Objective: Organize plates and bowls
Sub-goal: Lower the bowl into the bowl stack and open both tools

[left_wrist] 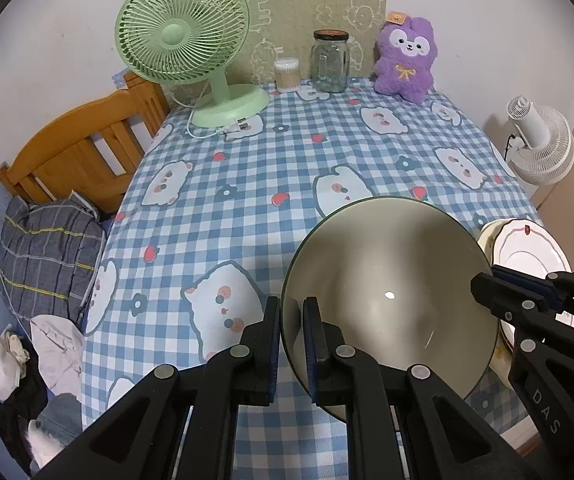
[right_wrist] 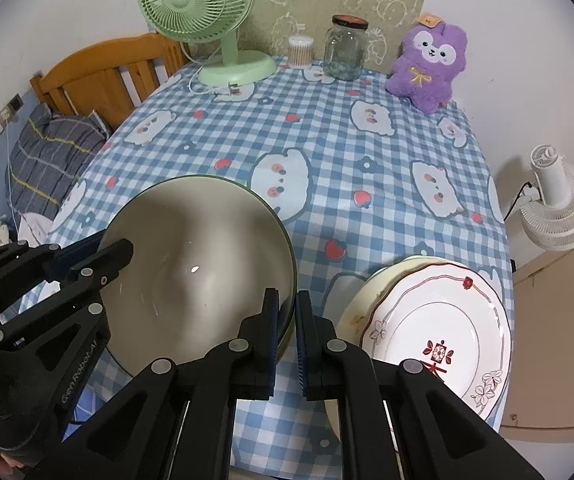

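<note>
From the left wrist view, we have our left gripper (left_wrist: pixel 291 336) clamped on the near-left rim of the bowl (left_wrist: pixel 387 292), while the right gripper (left_wrist: pixel 487 280) pinches the opposite rim; we judge the step in hand to be carrying the bowl, two-handed, tilted above the tablecloth (left_wrist: pixel 287 152). The plate (left_wrist: pixel 527 252) lies just beyond the bowl's right side. From the right wrist view, our right gripper (right_wrist: pixel 287 328) is closed on the bowl's (right_wrist: pixel 191 264) rim beside the stacked plate (right_wrist: pixel 439 328), which sits at the table's right edge. Next we should set the bowl level on open cloth, clear of that stack; the middle offers ample room.
</note>
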Demonstrator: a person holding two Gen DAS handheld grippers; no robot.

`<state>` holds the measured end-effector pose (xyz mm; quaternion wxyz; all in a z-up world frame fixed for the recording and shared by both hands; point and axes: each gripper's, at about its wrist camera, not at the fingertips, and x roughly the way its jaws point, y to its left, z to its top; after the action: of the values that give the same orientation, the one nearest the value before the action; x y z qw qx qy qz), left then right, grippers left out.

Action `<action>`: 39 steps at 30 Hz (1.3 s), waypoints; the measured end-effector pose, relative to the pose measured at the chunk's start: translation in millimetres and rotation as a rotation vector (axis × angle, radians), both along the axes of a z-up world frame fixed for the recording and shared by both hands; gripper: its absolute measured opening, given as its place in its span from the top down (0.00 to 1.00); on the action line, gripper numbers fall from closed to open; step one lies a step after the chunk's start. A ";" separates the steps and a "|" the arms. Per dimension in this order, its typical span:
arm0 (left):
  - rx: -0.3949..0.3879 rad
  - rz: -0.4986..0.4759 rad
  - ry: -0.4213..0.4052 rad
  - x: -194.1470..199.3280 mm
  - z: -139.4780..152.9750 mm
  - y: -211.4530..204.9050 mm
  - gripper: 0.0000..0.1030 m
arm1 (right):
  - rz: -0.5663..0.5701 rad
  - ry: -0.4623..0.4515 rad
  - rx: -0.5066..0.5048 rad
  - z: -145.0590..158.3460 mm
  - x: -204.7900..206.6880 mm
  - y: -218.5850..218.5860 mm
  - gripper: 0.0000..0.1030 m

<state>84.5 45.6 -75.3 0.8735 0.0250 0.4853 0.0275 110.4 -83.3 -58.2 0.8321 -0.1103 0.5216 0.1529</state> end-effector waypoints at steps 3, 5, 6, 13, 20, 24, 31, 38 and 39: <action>-0.003 -0.013 0.015 0.3 -5.3 -0.8 0.93 | 0.005 0.018 -0.005 -6.7 0.0 -1.1 0.90; -0.003 -0.027 0.028 0.0 -9.5 -1.4 0.93 | 0.002 0.025 -0.003 -9.8 -1.7 -1.9 0.90; -0.001 -0.033 0.034 -0.6 -11.5 -1.8 0.93 | 0.006 0.021 -0.003 -10.5 -3.3 -2.2 0.90; 0.011 -0.056 -0.002 -6.0 -12.6 -3.0 0.93 | 0.013 0.004 0.001 -11.2 -7.3 -5.1 0.89; 0.050 -0.101 -0.086 -13.7 -11.9 -11.5 0.75 | 0.001 -0.006 0.034 -10.2 -7.1 -7.0 0.88; 0.024 -0.118 -0.110 -16.3 -9.3 -13.1 0.63 | 0.006 -0.035 0.023 -11.1 -10.5 -4.1 0.87; -0.012 -0.082 -0.140 -11.5 -17.1 -6.9 0.58 | -0.015 -0.113 0.022 -16.9 -15.9 -5.5 0.51; -0.020 -0.067 -0.141 -12.1 -30.5 -1.8 0.52 | -0.005 -0.114 0.044 -26.2 -10.6 -8.2 0.44; -0.019 -0.066 -0.141 -12.2 -32.3 -1.6 0.52 | -0.001 -0.107 0.049 -28.8 -9.1 -7.3 0.44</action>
<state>72.3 44.0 -107.6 0.9062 0.0307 0.4217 -0.0044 101.3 -90.6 -87.0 0.8614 -0.0978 0.4724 0.1590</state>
